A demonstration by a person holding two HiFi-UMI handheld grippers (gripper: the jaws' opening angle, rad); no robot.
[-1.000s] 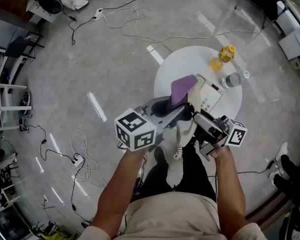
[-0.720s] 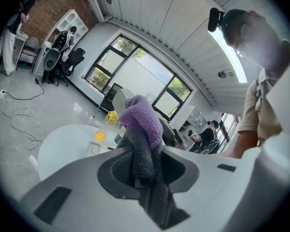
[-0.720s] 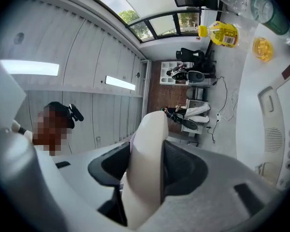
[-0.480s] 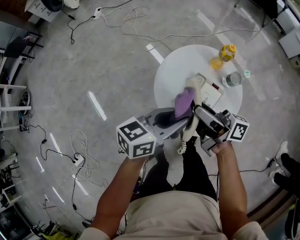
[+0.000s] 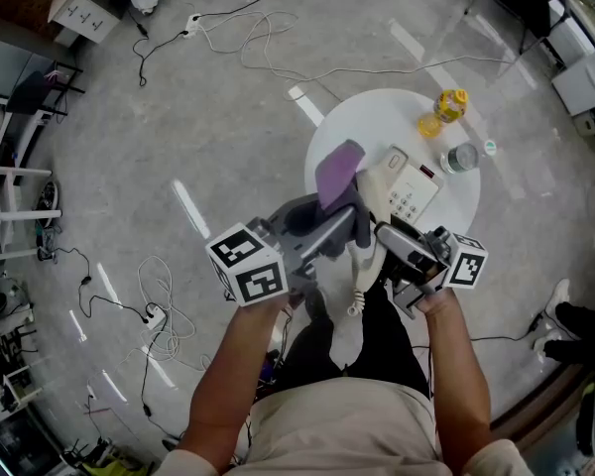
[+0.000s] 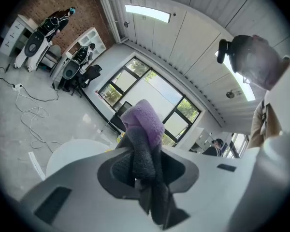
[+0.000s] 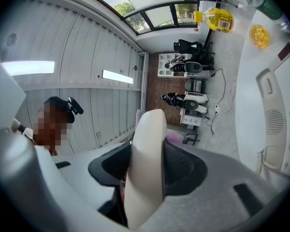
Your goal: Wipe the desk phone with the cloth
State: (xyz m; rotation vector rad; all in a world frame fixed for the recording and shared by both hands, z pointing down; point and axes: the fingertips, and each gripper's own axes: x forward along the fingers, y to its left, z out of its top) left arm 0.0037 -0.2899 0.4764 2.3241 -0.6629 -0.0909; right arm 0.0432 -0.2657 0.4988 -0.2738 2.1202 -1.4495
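My left gripper is shut on a purple and grey cloth, which stands up out of the jaws over the near left rim of the round white table. In the left gripper view the cloth fills the gap of the gripper. My right gripper is shut on the white handset, held lifted off the desk phone base; its coiled cord hangs below. The handset stands upright in the gripper, with the phone base at the right. The cloth is just left of the handset.
A yellow bottle, a yellow lid and a clear jar stand at the table's far right. Cables lie over the grey floor at left. The person's legs are under the grippers.
The left gripper has drawn the cloth up and to the left, off the handset it was pressed against half a second ago. The right gripper and handset have stayed put.
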